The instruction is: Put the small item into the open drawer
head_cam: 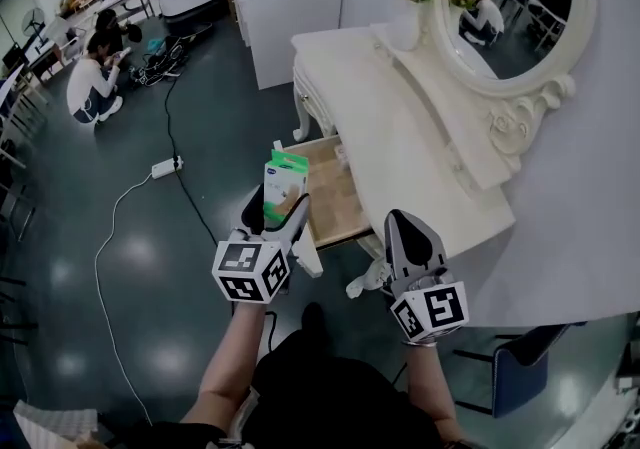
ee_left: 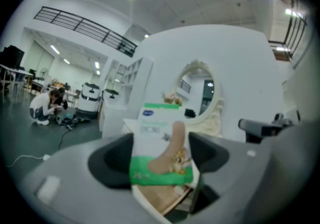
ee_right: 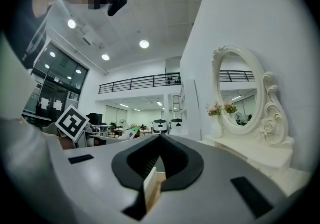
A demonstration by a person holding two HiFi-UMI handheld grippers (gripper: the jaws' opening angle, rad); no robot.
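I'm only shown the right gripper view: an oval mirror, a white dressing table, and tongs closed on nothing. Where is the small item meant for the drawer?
Observer: The left tongs have it. They are clamped on a green and white plaster box, held upright.
Visitor: Is the drawer actually open?
Observer: Yes. The head view shows the wooden drawer pulled well out of the dressing table.
Visitor: So is the box inside yet?
Observer: Not yet. In the head view it sits at the drawer's front left corner, gripped from both sides.
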